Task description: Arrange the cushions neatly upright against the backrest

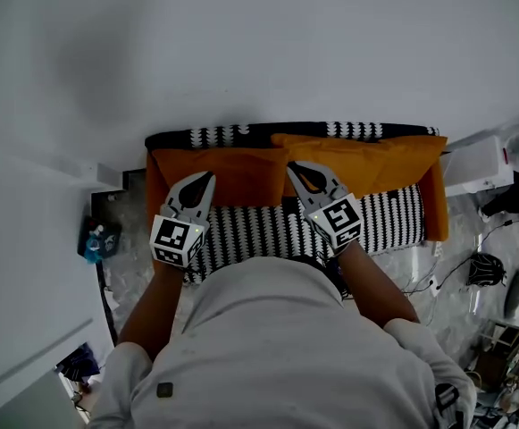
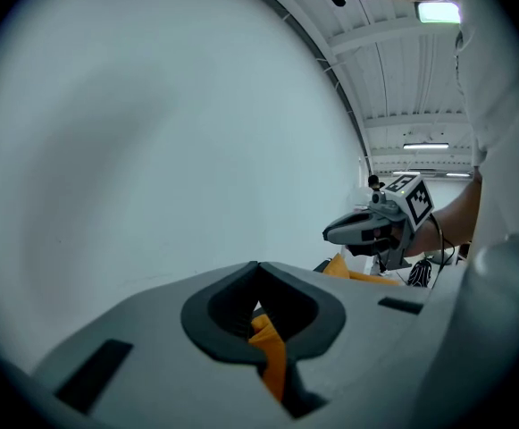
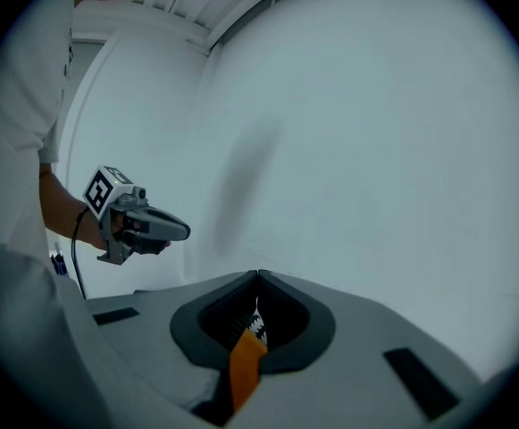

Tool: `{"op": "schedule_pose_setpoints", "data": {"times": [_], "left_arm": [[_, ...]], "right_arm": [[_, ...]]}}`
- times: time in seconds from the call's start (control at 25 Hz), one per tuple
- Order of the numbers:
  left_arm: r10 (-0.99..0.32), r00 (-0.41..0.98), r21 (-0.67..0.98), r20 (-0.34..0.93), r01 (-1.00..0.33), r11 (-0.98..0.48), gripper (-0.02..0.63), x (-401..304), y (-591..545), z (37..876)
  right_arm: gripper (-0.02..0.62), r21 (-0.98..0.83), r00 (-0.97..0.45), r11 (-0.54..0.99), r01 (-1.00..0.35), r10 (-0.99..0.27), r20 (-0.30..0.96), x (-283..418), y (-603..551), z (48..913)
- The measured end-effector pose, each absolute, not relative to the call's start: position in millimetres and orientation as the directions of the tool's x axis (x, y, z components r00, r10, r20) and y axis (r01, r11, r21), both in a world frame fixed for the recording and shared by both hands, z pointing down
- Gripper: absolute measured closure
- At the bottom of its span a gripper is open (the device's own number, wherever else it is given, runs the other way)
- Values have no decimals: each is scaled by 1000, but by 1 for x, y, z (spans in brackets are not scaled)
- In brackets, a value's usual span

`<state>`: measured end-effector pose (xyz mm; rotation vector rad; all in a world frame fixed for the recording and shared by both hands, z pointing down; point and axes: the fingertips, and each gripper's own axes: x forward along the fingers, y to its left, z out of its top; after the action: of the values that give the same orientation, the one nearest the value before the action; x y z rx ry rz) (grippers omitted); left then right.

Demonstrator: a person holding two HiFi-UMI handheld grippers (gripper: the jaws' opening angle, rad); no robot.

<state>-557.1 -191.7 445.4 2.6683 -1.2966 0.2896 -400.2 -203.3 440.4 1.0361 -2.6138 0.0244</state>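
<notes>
Left cushion (image 1: 237,186): orange, on the left half of the sofa. It leans on the backrest (image 1: 241,136), lower edge on the seat (image 1: 393,217).
Right cushion (image 1: 375,161): orange, on the right half, also against the backrest. Its left corner meets the right edge of the left cushion.
Left tool (image 1: 208,179): positioned over the front face of the left cushion. The left gripper view shows its jaws closed together at the tips (image 2: 257,271), with a fold of that cushion pinched between them.
Right tool (image 1: 295,169): positioned where the two cushions meet. The right gripper view shows its jaws closed (image 3: 257,277) on a strip of orange fabric (image 3: 243,365). A patch of black-and-white pattern shows just behind the strip. Which cushion the strip belongs to cannot be determined.
Tool spacing: side by side and apart, both pointing toward the backrest. Each appears in the other's camera, the right tool (image 2: 375,226) and the left tool (image 3: 143,226).
Sofa cover: black-and-white zigzag pattern on seat and backrest.
Person: white shirt (image 1: 277,347), bare forearms, standing close to the front edge of the seat.
Wall (image 1: 241,43): plain white, directly behind the backrest.
Floor, left side: a blue item (image 1: 98,239) near the sofa corner.
Floor, right side: a white box (image 1: 478,164) beside the sofa end, with cables (image 1: 487,271) in front of it.
</notes>
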Motion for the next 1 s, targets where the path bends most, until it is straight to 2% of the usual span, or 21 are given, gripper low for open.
{"op": "schedule_pose_setpoints", "data": {"times": [0.44, 0.76, 1.0], "left_arm": [[-809, 555, 36, 192, -828, -559, 597, -496, -151, 399], [-848, 500, 21, 176, -863, -504, 597, -432, -81, 385], [-864, 464, -3, 194, -881, -474, 597, -400, -24, 386]], "right_arm": [[569, 108, -737, 772, -626, -631, 244, -331, -161, 400], [569, 100, -760, 788, -607, -613, 216, -252, -104, 389], [569, 95, -794, 818, -568, -574, 198, -221, -62, 387]]}}
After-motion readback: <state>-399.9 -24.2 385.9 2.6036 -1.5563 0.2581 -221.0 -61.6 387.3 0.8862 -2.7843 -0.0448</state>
